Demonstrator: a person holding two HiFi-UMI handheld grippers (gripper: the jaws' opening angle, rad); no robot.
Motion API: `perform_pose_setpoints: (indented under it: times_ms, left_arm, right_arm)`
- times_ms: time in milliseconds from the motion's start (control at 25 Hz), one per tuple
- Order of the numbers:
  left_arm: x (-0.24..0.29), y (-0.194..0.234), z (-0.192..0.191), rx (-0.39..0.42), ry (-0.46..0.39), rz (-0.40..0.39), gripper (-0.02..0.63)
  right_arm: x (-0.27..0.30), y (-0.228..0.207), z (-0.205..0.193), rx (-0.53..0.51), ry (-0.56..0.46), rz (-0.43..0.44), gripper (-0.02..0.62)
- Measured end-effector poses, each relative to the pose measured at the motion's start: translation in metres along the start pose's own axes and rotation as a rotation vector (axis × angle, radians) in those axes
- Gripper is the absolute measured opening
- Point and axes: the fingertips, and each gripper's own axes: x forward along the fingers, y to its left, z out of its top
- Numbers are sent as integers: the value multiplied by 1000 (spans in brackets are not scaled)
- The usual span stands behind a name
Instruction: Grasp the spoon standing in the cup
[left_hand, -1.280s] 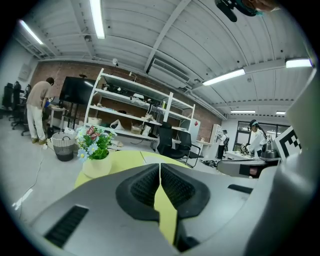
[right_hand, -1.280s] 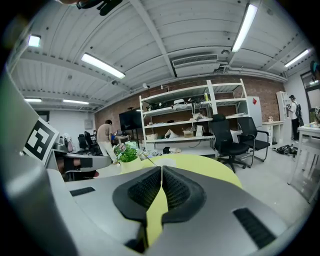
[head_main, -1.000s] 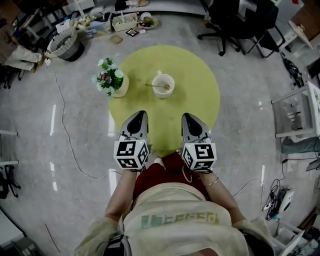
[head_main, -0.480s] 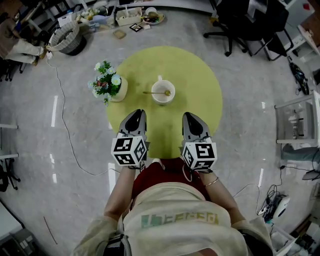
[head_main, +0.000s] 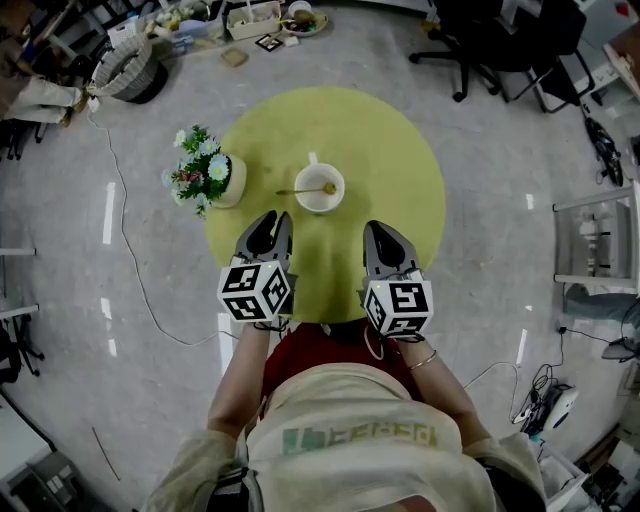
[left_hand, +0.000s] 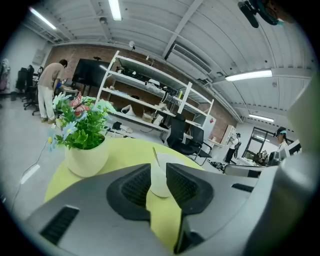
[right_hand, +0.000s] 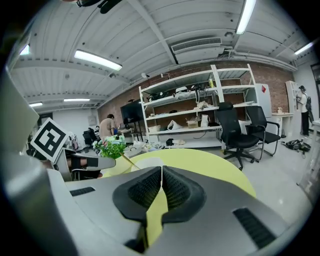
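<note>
A white cup (head_main: 320, 188) stands near the middle of the round yellow-green table (head_main: 400, 170). A spoon (head_main: 300, 190) stands in the cup, its handle leaning left over the rim. My left gripper (head_main: 267, 232) hovers just short of the cup, to its lower left, and is open by a narrow gap. In the left gripper view the cup (left_hand: 161, 186) shows through the gap of my left gripper (left_hand: 158, 174), with the spoon handle (left_hand: 155, 156) rising above. My right gripper (head_main: 385, 243) is shut and empty, to the cup's lower right. In the right gripper view my right gripper (right_hand: 161, 181) points past the cup rim (right_hand: 148, 162).
A pale pot of flowers (head_main: 205, 172) stands at the table's left edge, close to the left gripper. Office chairs (head_main: 500, 40), a basket (head_main: 125, 75) and clutter sit on the floor beyond. A cable (head_main: 130, 250) trails on the left. A person (left_hand: 50, 87) stands by distant shelves.
The cup now lies nearer both grippers in the head view. The left gripper has edged forward toward the cup and its jaws show a small gap. The right gripper has held its place.
</note>
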Motion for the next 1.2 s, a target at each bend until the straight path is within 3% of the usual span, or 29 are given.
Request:
perform_pose_setpoints:
  times_ms: [960,1200]
  left_arm:
    - [70,12,0,-47,61,24,103]
    - [74,8,1,-14,55,33,65]
  right_arm:
    - [46,-34,-21,6,114,-20,38]
    - [48,-38,-27,8,120,-13,37]
